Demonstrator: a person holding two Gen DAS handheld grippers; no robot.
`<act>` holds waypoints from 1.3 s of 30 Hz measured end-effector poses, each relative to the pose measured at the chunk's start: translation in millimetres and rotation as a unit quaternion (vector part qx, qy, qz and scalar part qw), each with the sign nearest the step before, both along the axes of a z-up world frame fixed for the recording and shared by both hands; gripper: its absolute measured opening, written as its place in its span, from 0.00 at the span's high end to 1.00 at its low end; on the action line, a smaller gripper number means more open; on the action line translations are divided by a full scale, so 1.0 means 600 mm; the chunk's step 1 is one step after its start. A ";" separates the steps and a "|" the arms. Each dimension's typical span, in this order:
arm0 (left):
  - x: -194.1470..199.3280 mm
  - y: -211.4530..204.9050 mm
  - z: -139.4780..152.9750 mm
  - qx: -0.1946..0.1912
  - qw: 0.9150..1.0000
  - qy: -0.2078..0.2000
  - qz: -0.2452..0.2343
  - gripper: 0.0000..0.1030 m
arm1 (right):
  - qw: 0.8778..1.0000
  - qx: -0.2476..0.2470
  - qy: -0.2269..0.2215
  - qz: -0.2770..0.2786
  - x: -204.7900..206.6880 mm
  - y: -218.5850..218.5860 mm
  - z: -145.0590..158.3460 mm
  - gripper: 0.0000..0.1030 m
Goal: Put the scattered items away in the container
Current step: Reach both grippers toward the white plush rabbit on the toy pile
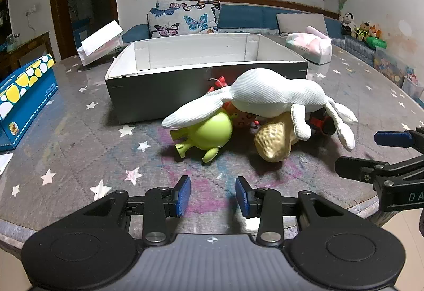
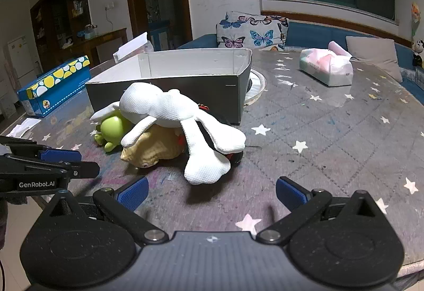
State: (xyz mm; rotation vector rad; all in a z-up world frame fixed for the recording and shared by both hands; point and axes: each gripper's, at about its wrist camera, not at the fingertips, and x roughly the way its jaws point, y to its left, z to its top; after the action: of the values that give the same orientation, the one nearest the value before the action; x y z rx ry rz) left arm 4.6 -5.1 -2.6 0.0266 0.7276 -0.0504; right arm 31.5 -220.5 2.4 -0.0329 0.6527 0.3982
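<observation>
A heap of toys lies on the table in front of a grey open box (image 1: 159, 97) (image 2: 164, 84) with a white inside. A white plush animal (image 1: 265, 97) (image 2: 169, 110) is draped over a green round toy (image 1: 209, 132) (image 2: 112, 129), a tan peanut-shaped toy (image 1: 275, 140) (image 2: 156, 148), and red and black items (image 1: 322, 124) that are partly hidden. My left gripper (image 1: 212, 195) is open and empty, near the table's front edge, short of the heap. My right gripper (image 2: 210, 191) is wide open and empty, just in front of the plush's leg.
A blue box with yellow and white dots (image 1: 23, 97) (image 2: 55, 84) stands at the left. A tissue pack (image 1: 310, 47) (image 2: 327, 65) lies at the back right. A white open carton (image 1: 100, 42) stands behind the grey box. A sofa with cushions is beyond the table.
</observation>
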 end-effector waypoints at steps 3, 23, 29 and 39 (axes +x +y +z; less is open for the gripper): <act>0.003 0.001 0.000 -0.002 1.000 0.000 -0.002 0.61 | 1.000 0.000 0.000 0.000 0.002 0.000 0.000 0.00; 0.022 0.008 0.012 -0.016 1.000 -0.005 -0.016 0.62 | 1.000 -0.004 -0.014 0.021 0.018 0.020 0.006 0.00; 0.030 0.010 0.019 -0.018 1.000 -0.010 -0.020 0.62 | 0.999 -0.003 -0.023 0.029 0.027 0.024 0.016 0.01; 0.040 0.007 0.032 -0.012 0.999 -0.019 -0.034 0.62 | 0.998 -0.012 -0.033 0.054 0.052 0.038 0.029 0.06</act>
State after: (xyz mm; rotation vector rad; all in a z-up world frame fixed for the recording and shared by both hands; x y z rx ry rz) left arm 28.8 -0.8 16.8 0.0287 0.6883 -0.1238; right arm 62.6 -197.8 19.7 -0.1048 0.5928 0.4922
